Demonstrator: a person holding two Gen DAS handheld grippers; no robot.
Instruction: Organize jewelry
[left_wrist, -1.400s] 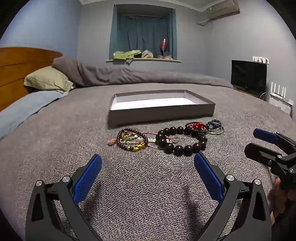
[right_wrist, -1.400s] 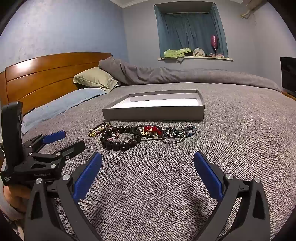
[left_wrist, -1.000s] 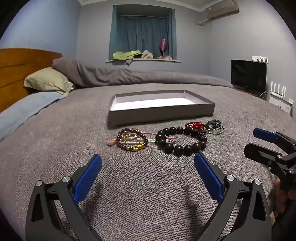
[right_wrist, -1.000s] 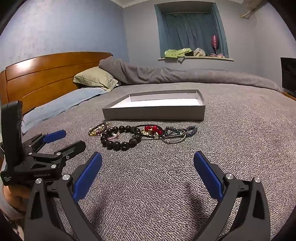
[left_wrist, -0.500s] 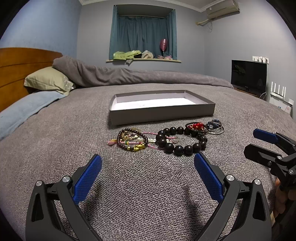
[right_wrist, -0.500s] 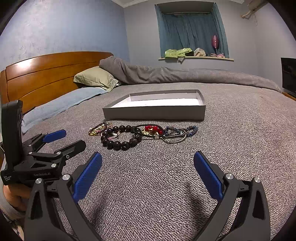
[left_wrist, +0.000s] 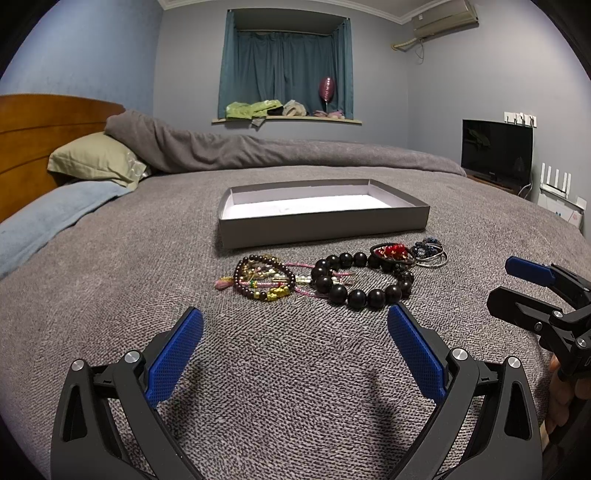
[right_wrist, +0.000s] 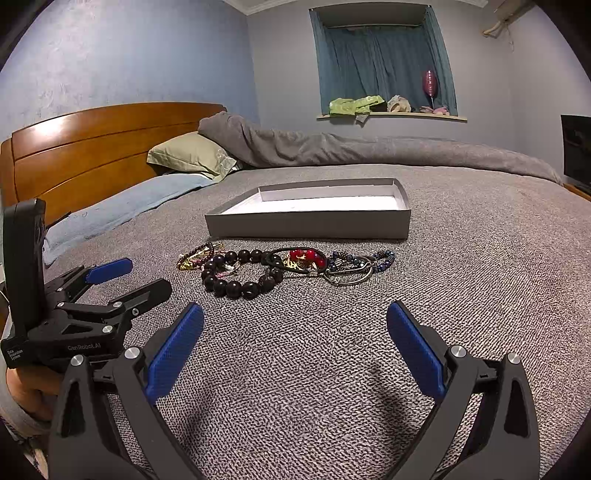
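A row of jewelry lies on the grey bed cover: a small-bead bracelet with gold and pink bits (left_wrist: 264, 278) at the left, a large dark-bead bracelet (left_wrist: 364, 278) (right_wrist: 240, 275) in the middle, a red-bead piece (left_wrist: 393, 252) (right_wrist: 304, 258), and silver and blue bangles (left_wrist: 430, 253) (right_wrist: 354, 267) at the right. Behind them stands a shallow grey box (left_wrist: 321, 221) (right_wrist: 310, 223) with an empty white inside. My left gripper (left_wrist: 295, 350) (right_wrist: 127, 278) is open and empty, short of the jewelry. My right gripper (right_wrist: 295, 350) (left_wrist: 517, 284) is open and empty too.
The bed has a wooden headboard (right_wrist: 92, 147), a green pillow (left_wrist: 96, 160), a blue pillow (left_wrist: 48, 218) and a rolled grey duvet (left_wrist: 258, 153) at the back. A TV (left_wrist: 496, 155) stands at the right wall.
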